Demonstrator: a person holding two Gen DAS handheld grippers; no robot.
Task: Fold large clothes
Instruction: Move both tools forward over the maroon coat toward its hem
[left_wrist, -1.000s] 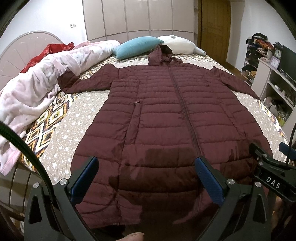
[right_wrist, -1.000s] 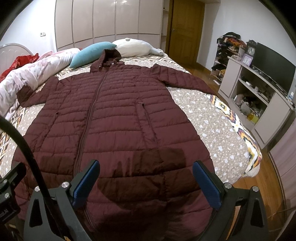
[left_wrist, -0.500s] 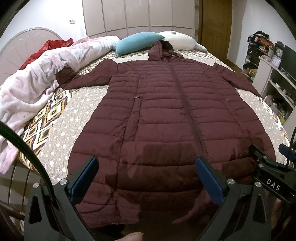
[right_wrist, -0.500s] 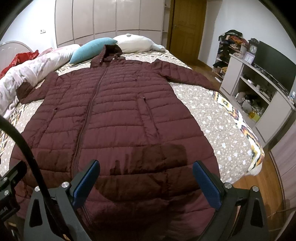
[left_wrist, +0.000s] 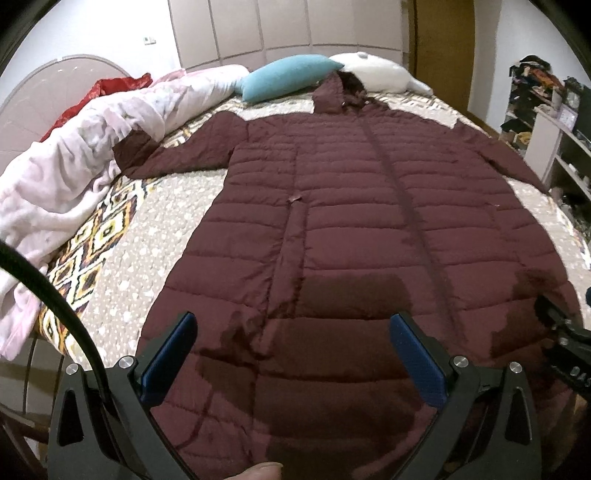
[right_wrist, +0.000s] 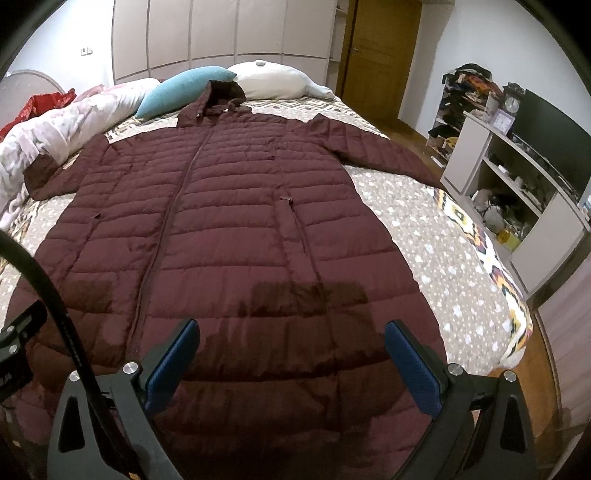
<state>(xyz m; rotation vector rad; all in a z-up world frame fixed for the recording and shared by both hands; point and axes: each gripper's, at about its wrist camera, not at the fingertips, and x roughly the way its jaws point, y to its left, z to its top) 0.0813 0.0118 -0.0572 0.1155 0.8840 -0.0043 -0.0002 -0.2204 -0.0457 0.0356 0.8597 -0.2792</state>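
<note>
Bed (right_wrist: 436, 236), patterned spread. Maroon puffer coat (right_wrist: 236, 236) flat across it, hood far. Teal pillow (left_wrist: 291, 75), white pillow (right_wrist: 273, 83) far; pink blanket (left_wrist: 92, 147) left, possibly covering one cuff.

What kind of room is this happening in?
Most likely a home bedroom: a maroon coat lies spread on a large bed with pillows, and wardrobe doors line the far wall.

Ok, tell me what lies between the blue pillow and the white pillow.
The maroon puffer coat's hood lies there, its top reaching up between the blue pillow and the white pillow; the right wrist view shows it best.
</note>
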